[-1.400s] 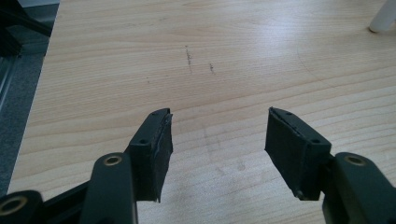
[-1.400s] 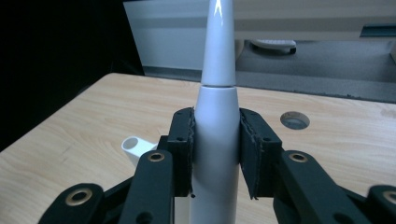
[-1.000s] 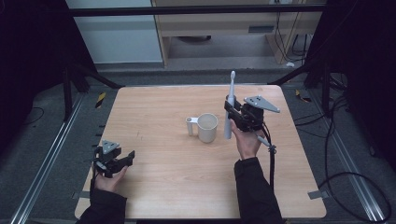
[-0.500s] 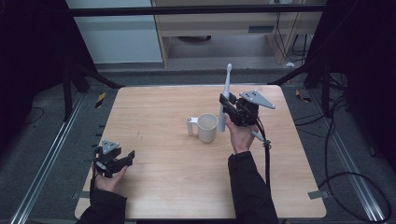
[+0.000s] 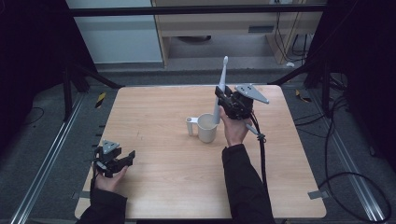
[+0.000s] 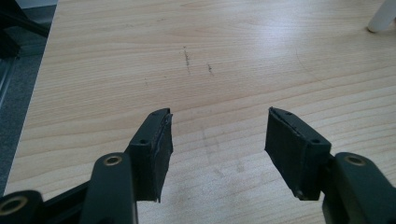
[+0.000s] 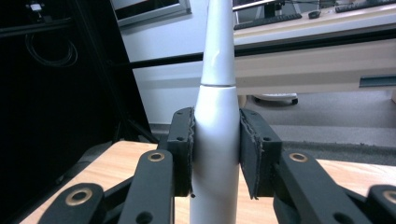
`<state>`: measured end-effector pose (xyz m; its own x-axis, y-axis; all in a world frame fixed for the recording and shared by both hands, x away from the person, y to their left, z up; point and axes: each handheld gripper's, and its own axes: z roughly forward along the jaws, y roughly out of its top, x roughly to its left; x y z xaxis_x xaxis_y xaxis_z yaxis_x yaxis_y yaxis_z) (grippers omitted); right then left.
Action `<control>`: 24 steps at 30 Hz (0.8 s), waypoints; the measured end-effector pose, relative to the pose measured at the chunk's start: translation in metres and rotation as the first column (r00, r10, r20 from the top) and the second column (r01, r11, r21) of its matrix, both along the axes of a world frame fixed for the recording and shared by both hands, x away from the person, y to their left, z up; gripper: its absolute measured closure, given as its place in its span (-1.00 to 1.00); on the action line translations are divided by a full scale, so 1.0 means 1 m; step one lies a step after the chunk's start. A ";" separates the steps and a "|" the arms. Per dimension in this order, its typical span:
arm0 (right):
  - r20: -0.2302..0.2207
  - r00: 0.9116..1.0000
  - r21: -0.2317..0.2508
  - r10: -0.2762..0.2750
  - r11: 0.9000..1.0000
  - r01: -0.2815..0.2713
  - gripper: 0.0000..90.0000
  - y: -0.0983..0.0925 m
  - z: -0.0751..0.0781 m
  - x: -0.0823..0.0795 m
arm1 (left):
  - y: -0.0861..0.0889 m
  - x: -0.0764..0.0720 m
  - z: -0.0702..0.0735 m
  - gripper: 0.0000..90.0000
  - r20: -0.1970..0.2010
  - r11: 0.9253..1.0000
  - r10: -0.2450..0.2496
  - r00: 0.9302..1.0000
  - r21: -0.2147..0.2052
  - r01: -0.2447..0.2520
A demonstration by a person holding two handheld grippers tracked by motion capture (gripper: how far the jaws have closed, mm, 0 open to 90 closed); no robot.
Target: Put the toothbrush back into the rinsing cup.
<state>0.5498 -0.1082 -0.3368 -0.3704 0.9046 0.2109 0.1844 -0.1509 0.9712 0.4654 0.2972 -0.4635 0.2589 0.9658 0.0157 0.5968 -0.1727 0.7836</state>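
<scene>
The white toothbrush (image 5: 219, 93) stands almost upright between the jaws of the right gripper (image 5: 227, 100), which are clamped on its thick handle; in the right gripper view the two black pads press against both sides of the handle (image 7: 215, 140), with the narrower neck rising above them. Seen from the high view, the lower end of the toothbrush reaches down to the rim of the white mug (image 5: 206, 127), and its head leans slightly away from the person, above the far part of the table (image 5: 159, 186). The right hand (image 5: 235, 130) grips the tool from below, forearm in a dark sleeve stretched forward, just beside the mug. The left gripper (image 5: 116, 161) is held low near the person's left corner of the table, well apart from the mug, its jaws spread wide with nothing between them but bare wood (image 6: 219, 130). The toothbrush looks smooth, glossy and tapering. The mug is plain, round, with a handle facing left. The tabletop is pale wood grain with a few dark scuffs, and the pads have a ribbed, rubbery face.
</scene>
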 end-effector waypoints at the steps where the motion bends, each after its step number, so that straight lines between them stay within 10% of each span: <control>1: 0.000 1.000 0.000 0.000 1.000 0.000 0.50 0.000 0.000 0.000 | 0.000 0.000 0.000 -0.10 0.000 1.000 0.000 1.000 0.000 0.000; 24: -0.016 1.000 0.006 -0.015 1.000 0.015 0.50 0.020 -0.019 0.024 | 0.001 0.001 0.000 -0.10 0.000 1.000 -0.001 1.000 -0.004 0.001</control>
